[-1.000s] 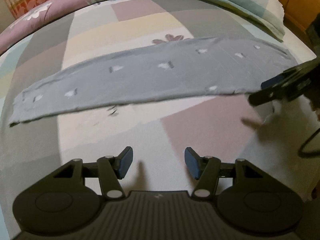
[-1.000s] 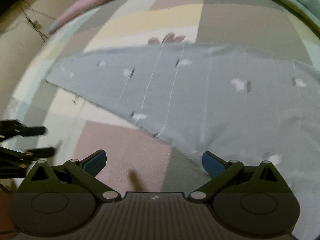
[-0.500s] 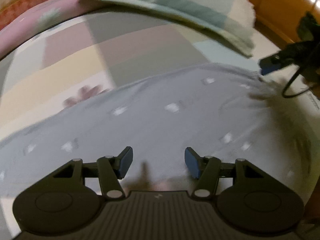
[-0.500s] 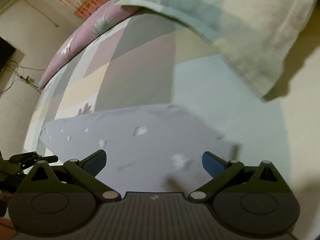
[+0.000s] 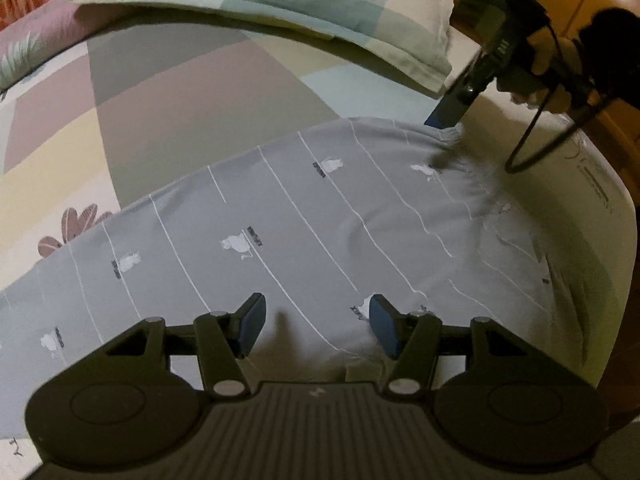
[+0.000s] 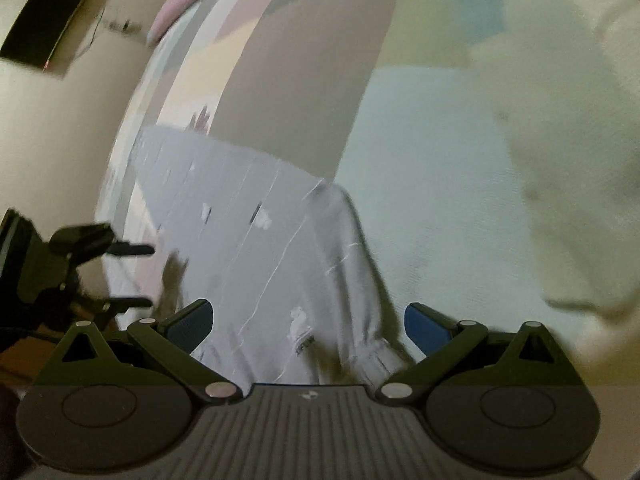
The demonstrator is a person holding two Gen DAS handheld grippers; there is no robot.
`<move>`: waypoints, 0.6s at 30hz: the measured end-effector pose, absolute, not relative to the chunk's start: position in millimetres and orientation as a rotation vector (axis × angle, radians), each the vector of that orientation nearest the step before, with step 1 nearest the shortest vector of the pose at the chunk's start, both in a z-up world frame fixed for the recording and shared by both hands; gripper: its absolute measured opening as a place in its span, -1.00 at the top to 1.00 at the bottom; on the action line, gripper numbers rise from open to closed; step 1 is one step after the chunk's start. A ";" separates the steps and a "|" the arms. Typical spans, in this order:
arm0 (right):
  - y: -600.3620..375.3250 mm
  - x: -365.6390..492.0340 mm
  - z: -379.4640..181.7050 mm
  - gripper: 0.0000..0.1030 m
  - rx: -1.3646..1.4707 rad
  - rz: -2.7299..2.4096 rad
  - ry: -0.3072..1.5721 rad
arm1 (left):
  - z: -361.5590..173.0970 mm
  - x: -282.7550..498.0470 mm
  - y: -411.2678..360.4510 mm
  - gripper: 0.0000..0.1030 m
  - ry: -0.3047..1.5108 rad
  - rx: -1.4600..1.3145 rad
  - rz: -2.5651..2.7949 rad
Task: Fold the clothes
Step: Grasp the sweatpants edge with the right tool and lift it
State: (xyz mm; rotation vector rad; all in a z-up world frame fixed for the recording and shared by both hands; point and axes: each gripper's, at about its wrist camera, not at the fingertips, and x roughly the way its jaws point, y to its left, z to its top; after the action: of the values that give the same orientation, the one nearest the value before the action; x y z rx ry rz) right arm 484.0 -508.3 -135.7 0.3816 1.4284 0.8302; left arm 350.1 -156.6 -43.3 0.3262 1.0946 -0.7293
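On the bed [image 5: 168, 92], patchwork sheet: bare sheet lies between garment and pillow, and along the far side. Pillow [image 5: 280, 4], checked, at the head edge. Grey garment [image 5: 304, 236], striped with small white prints, spread flat along the near edge, bunched towards the right corner. Right gripper [image 6: 308, 322]: jaws wide, empty, over the bunched end. Left gripper [image 5: 316, 322]: jaws partly open, empty, above the garment's near edge.
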 end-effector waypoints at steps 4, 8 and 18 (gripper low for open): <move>-490.1 508.6 -139.2 -1.00 0.333 0.958 1.514 | -45.7 348.7 -157.6 -0.13 1.104 0.312 -0.724; -463.6 532.5 -145.5 -1.00 0.337 1.031 1.527 | -50.7 349.5 -160.0 -0.13 1.122 0.270 -0.717; -468.2 534.1 -156.3 -1.00 0.414 1.093 1.648 | -54.9 345.6 -155.6 -0.13 1.110 0.294 -0.729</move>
State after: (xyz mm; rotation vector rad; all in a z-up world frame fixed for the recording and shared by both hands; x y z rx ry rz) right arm 534.1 -468.2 -156.3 0.4136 1.6477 1.0934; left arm 345.6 -155.6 -54.9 0.2941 1.1098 -0.7288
